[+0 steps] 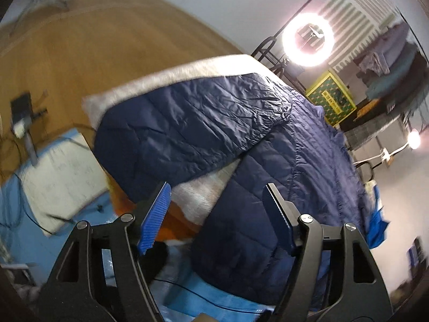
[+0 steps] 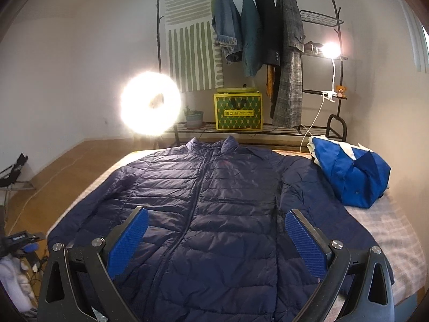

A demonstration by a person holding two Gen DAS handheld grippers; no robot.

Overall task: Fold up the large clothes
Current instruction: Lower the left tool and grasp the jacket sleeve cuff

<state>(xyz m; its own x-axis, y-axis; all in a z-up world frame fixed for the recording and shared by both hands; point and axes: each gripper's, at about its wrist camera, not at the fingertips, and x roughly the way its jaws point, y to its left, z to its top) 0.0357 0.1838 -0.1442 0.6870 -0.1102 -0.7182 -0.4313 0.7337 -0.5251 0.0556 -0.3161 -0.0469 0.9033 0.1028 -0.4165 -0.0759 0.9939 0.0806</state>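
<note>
Navy quilted jacket (image 2: 214,201) lies flat and front-up on the grey-covered bed (image 2: 396,230), zipper closed, collar pointing toward the black clothes rack (image 2: 335,21) at the far wall. Both sleeves are spread outward from the jacket body; in the left wrist view one sleeve (image 1: 182,126) angles away from the body across the bed cover (image 1: 171,77).

Left gripper (image 1: 217,212): jaws apart, nothing between the blue ribbed pads (image 1: 155,220). It hangs above the jacket's lower edge, off to the jacket's side, not touching fabric.

Right gripper (image 2: 217,241): jaws wide apart, empty, positioned over the jacket's lower front; contact with the fabric cannot be determined.

Folded blue-and-white garment (image 2: 351,174) rests on the bed beside the jacket's far sleeve, touching or just overlapping it. Beyond the jacket's collar stand a lit ring light (image 2: 150,103), a yellow-green box (image 2: 238,111) and a small potted plant (image 2: 193,116). Several coats (image 2: 288,53) hang on the rack above the box.
</note>
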